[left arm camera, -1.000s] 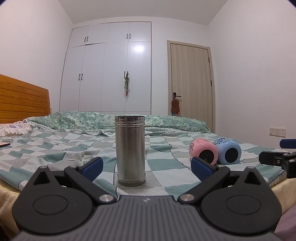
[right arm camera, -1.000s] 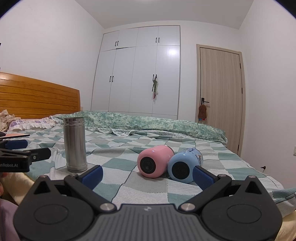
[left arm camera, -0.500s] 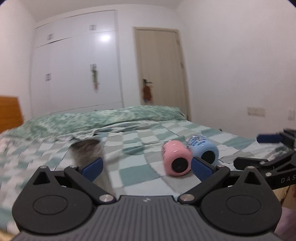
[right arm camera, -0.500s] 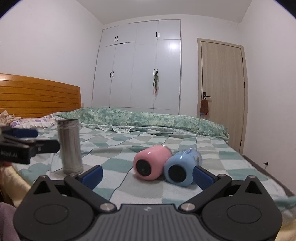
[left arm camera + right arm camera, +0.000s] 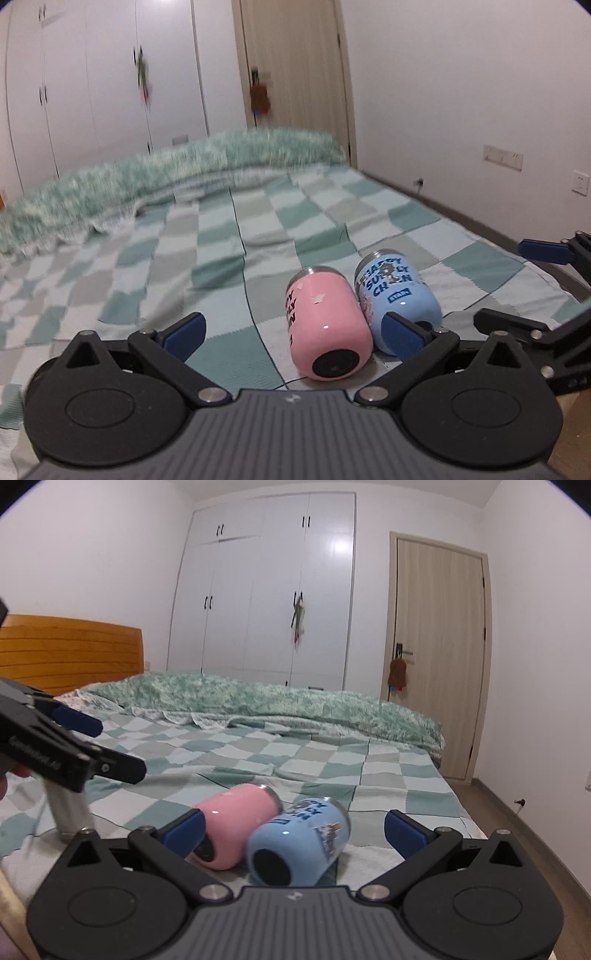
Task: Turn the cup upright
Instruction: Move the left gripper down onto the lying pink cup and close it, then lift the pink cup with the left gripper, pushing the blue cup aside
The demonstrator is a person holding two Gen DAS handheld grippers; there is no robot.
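Observation:
A pink cup (image 5: pixel 325 325) and a blue printed cup (image 5: pixel 397 295) lie on their sides, side by side, on the checked bedspread (image 5: pixel 221 258), bases toward me. My left gripper (image 5: pixel 293 332) is open and empty, just short of the pink cup. My right gripper (image 5: pixel 293 825) is open and empty, with the blue cup (image 5: pixel 299 842) between its fingers' line of sight and the pink cup (image 5: pixel 236 819) to its left. A steel tumbler (image 5: pixel 68 812) stands upright at the left, partly hidden by the left gripper's fingers (image 5: pixel 110 766).
A green patterned duvet (image 5: pixel 258 701) is bunched across the far side of the bed. A wooden headboard (image 5: pixel 70 650) is at the left. White wardrobes (image 5: pixel 266 590) and a door (image 5: pixel 439 646) stand behind. The bed's right edge drops to the floor (image 5: pixel 517 830).
My left gripper has swung right from the steel tumbler to face the pink cup and has come closer. My right gripper has moved forward toward the blue cup. Both stayed open.

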